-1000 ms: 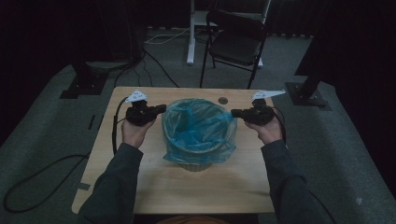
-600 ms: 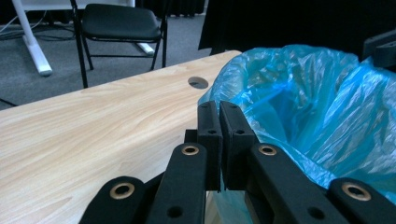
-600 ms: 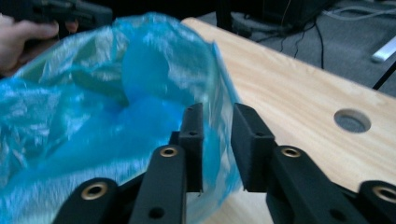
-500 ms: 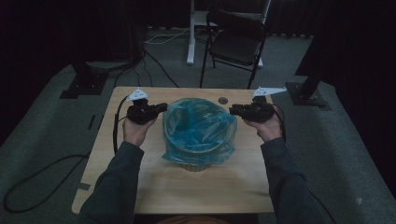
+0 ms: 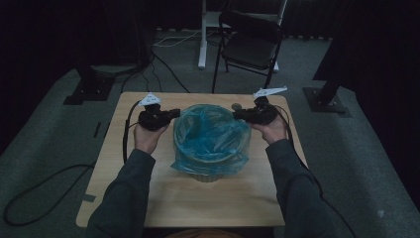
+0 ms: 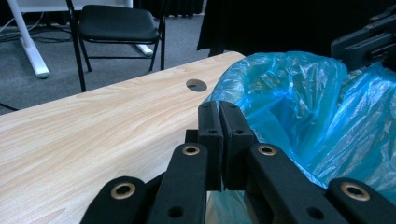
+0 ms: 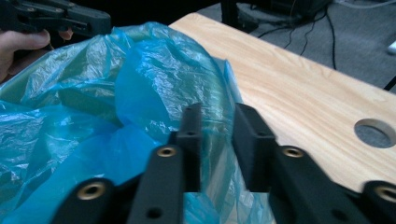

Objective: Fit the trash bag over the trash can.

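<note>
A blue plastic bag [image 5: 210, 131] lines a round bin [image 5: 208, 174] in the middle of the wooden table [image 5: 198, 208]. My left gripper [image 5: 174, 113] is at the bag's left rim. In the left gripper view its jaws [image 6: 219, 109] are shut pad to pad against the bag [image 6: 289, 93]; I cannot tell whether film is pinched. My right gripper [image 5: 236, 115] is at the far right rim. Its jaws [image 7: 217, 112] have just been closing but stand apart, with the bag's [image 7: 140, 70] film lying in the gap, not pressed.
A round cable hole [image 5: 236, 106] is in the table just behind the bin, close to the right gripper. A black chair [image 5: 252, 44] and a white desk leg [image 5: 202, 34] stand beyond the table's far edge. Cables trail from both grippers.
The right gripper has slid left along the far edge toward the bin's rim and its jaws have parted. The left gripper has stayed at the left rim.
</note>
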The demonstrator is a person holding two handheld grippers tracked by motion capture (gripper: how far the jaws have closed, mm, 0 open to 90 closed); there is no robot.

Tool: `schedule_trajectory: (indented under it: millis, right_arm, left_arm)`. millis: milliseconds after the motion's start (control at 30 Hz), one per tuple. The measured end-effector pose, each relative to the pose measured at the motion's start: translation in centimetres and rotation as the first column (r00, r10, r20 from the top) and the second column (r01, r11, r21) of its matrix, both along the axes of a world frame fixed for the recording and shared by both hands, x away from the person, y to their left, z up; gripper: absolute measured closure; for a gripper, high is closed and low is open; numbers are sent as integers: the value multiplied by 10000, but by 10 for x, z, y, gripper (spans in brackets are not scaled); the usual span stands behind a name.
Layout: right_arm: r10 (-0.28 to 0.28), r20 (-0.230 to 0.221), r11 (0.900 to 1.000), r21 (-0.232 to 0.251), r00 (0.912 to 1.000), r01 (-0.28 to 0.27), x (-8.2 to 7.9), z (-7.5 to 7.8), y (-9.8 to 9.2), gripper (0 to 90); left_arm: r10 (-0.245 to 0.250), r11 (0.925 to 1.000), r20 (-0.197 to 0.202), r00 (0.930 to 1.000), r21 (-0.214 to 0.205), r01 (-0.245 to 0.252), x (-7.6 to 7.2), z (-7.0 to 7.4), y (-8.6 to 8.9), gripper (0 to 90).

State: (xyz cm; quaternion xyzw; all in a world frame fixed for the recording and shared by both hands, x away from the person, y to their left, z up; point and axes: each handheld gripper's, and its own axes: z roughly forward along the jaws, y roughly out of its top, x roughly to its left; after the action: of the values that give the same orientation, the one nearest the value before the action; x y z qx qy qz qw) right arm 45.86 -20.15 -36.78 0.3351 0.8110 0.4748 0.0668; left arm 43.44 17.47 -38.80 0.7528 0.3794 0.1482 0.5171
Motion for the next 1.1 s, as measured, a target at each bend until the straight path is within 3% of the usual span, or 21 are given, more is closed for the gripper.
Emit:
schedule_trajectory:
  millis: [133, 167, 233, 433, 967, 1100]
  right_arm:
    - [24, -75, 9995, 313, 10000, -22, 2, 0, -1, 831]
    - [-21, -70, 9989, 473, 10000, 24, 2, 1, -2, 888]
    - [-329, -129, 9990, 302, 9994, 333, 4, 1, -5, 897]
    - [-564, -246, 9983, -145, 9981, 561, 6, -6, -7, 898]
    - [-896, -506, 9942, -647, 9947, 862, 5, -17, -14, 897]
    - [-1043, -449, 9924, -709, 9935, 1010, 4, -17, -16, 867]
  left_arm:
    - [41, 9999, -15, 10000, -96, -41, 1, -1, 0, 891]
    - [54, 9999, -26, 10000, -122, -55, 2, -1, 0, 891]
    - [79, 9999, -64, 9999, -150, -80, 4, -2, 0, 891]
    - [122, 9999, -302, 9995, 65, -120, 9, -9, -4, 894]
    - [222, 9993, -777, 9967, 307, -199, 13, -22, -5, 891]
    - [375, 9992, -823, 9959, 185, -361, 12, -21, -1, 858]
